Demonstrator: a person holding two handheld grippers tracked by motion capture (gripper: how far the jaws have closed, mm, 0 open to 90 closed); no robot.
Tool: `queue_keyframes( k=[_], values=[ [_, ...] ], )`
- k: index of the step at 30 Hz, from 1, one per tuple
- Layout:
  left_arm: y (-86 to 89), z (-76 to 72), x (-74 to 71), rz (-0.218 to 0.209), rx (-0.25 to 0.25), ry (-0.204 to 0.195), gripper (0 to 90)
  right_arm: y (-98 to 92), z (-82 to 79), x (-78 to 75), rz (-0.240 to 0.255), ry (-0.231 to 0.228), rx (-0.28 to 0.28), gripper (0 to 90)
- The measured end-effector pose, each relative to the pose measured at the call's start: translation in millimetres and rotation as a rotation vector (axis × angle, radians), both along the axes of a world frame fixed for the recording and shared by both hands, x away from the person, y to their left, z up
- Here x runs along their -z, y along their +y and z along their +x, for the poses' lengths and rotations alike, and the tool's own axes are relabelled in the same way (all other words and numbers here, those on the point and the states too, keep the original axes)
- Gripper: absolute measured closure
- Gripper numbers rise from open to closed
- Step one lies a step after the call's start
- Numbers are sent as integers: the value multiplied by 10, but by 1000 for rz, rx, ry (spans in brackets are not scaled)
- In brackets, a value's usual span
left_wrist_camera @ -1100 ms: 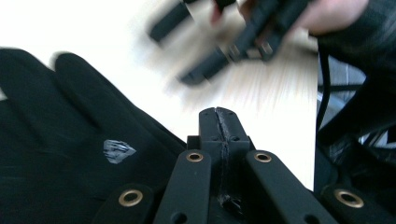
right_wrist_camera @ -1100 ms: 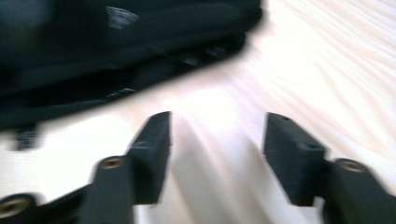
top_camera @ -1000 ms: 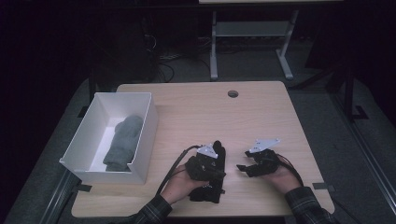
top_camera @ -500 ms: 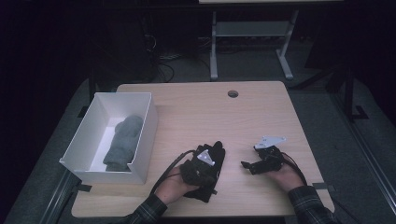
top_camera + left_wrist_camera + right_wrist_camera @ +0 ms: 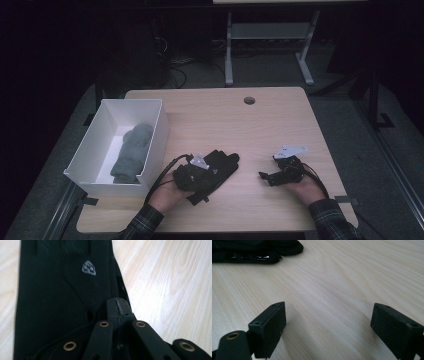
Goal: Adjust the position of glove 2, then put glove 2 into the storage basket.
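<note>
Pinching the black glove (image 5: 212, 172) near its cuff end, the left gripper (image 5: 117, 312) has its jaws fully closed on the fabric. The glove lies flat on the table (image 5: 240, 125), long axis running diagonally from the left hand (image 5: 167, 192) up toward the table's middle. The white box (image 5: 150, 150), holding a grey glove (image 5: 131, 152), stands just beside the left hand, so this hand is nearer. The right gripper (image 5: 328, 325), jaws just opened wide with only bare wood between them, rests well apart at the glove's far side. Open tabletop lies beyond; the near edge is close.
</note>
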State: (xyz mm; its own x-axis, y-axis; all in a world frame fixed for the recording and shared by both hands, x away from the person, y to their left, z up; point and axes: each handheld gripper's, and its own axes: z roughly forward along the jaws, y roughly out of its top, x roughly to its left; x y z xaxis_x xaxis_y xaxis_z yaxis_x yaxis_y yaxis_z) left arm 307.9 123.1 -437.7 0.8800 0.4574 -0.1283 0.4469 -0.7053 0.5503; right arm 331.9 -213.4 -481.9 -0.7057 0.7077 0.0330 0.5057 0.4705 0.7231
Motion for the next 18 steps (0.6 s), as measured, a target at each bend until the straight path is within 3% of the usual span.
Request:
queue_keyframes(
  k=[2, 5, 9, 13, 18],
  values=[
    [-8, 15, -33, -26, -19, -26, 881, 0, 0, 0, 0, 0, 0, 126],
    [-17, 44, -71, -47, -47, -54, 785, 0, 0, 0, 0, 1, 0, 126],
    [-18, 130, -91, -64, -98, -109, 591, 2, 0, 0, 0, 0, 0, 127],
    [-17, 233, -67, -94, -132, -107, 344, 9, -3, -1, 2, 4, 6, 127],
    [-59, 273, 11, -55, -153, -135, 225, 11, -4, -2, 2, 6, 8, 126]
  ],
)
